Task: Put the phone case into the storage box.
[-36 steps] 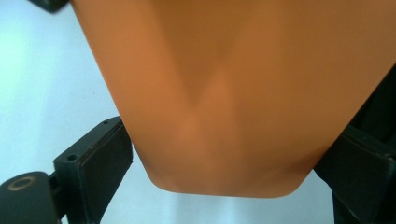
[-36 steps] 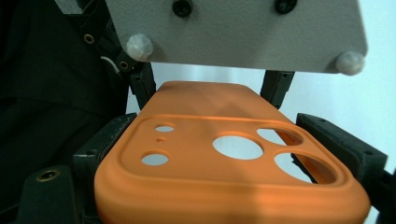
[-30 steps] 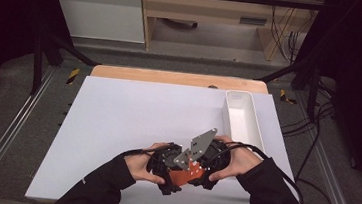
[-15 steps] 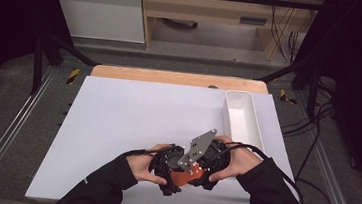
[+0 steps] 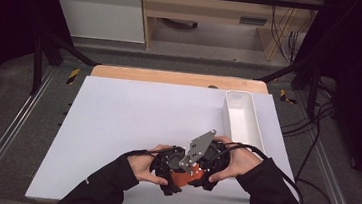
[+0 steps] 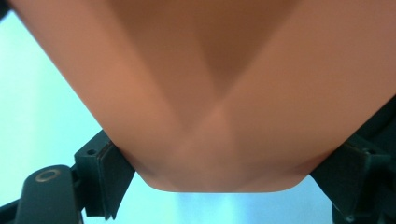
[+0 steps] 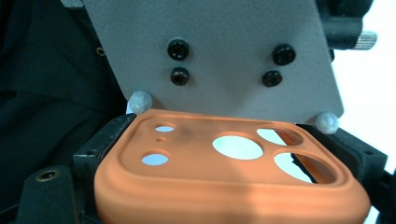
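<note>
Both grippers hold an orange phone case over the counter's near edge.

The right gripper (image 5: 201, 173) clamps the camera-cutout end of the orange phone case (image 7: 224, 182); the left gripper (image 5: 169, 174) has just been closing, its jaws now pressing the case's other end. Gripping opposite ends likely steadies or flexes the soft case between both hands above the white counter (image 5: 132, 122), well short of the white tray (image 5: 240, 115).
</note>
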The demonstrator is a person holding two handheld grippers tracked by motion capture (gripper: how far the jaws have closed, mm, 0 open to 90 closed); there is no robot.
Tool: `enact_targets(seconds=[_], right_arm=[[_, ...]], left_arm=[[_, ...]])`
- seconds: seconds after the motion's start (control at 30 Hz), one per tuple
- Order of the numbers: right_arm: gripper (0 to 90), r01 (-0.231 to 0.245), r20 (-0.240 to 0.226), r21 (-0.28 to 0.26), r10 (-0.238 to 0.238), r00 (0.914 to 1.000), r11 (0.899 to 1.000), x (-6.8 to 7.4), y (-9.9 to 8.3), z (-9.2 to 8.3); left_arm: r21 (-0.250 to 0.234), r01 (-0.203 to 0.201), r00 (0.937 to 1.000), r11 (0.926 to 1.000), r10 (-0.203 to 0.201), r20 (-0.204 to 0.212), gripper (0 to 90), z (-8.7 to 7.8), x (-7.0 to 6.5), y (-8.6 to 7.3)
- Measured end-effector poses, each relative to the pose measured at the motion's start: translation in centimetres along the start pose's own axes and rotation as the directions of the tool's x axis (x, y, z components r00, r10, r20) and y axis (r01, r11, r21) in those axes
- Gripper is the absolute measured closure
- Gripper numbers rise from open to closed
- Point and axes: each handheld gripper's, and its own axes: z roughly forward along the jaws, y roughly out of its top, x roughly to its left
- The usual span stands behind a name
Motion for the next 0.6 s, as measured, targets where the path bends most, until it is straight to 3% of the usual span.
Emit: enact_targets(seconds=[0.6], right_arm=[[14.9,0.008,0.017,-0.014,-0.008,0.9998,1.0,0.11,-0.04,0.05]], left_arm=[[-0.026,0.005,0.9998,0.9997,-0.005,-0.016,15.4,-0.09,0.14,-0.39]])
